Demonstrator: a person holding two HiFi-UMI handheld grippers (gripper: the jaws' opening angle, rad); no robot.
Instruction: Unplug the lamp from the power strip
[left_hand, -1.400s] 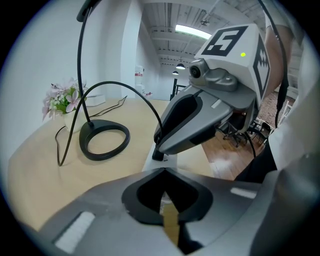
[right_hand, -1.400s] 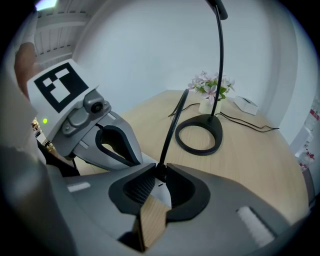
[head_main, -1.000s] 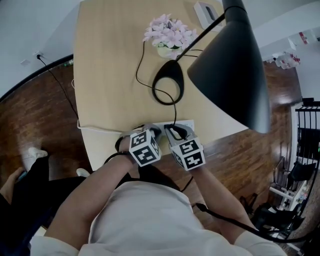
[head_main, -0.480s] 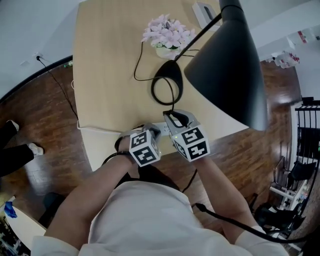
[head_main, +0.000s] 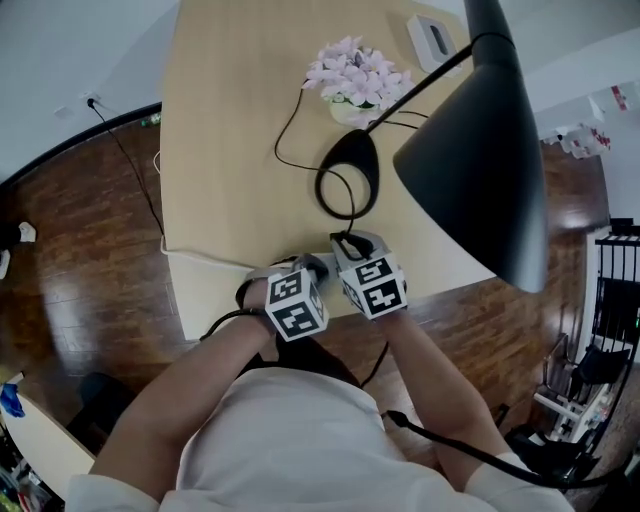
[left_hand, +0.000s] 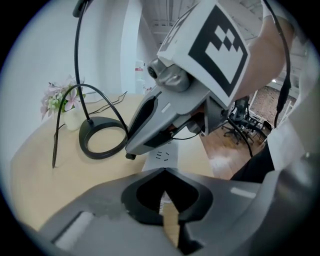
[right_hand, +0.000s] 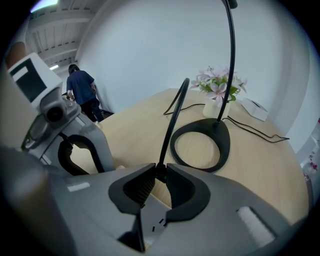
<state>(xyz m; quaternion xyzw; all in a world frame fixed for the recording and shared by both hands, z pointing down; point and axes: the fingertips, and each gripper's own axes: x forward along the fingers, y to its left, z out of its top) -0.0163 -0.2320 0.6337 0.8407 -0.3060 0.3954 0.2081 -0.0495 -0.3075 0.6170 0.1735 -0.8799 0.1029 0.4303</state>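
The black lamp has a big shade (head_main: 480, 170) and a ring base (head_main: 350, 172) on the wooden table (head_main: 230, 120). Its black cord (right_hand: 172, 125) runs down from the base side into my right gripper (right_hand: 159, 172), which is shut on the lamp's plug just above the white power strip (right_hand: 150, 220). The strip's socket slots show bare under the jaws. My left gripper (left_hand: 164, 171) is shut with its tips touching and nothing between them, low over the power strip (left_hand: 162, 155). In the head view the left gripper (head_main: 305, 268) and right gripper (head_main: 348, 243) sit side by side at the table's near edge.
A vase of pink flowers (head_main: 355, 75) and a white box (head_main: 435, 40) stand at the table's far end. The strip's white cable (head_main: 200, 257) runs along the near edge to the left. A person (right_hand: 82, 95) stands in the background. Wooden floor (head_main: 90, 230) surrounds the table.
My right gripper has moved forward toward the lamp base with the plug in its jaws, and the cord has slackened. The left gripper has stayed on the strip.
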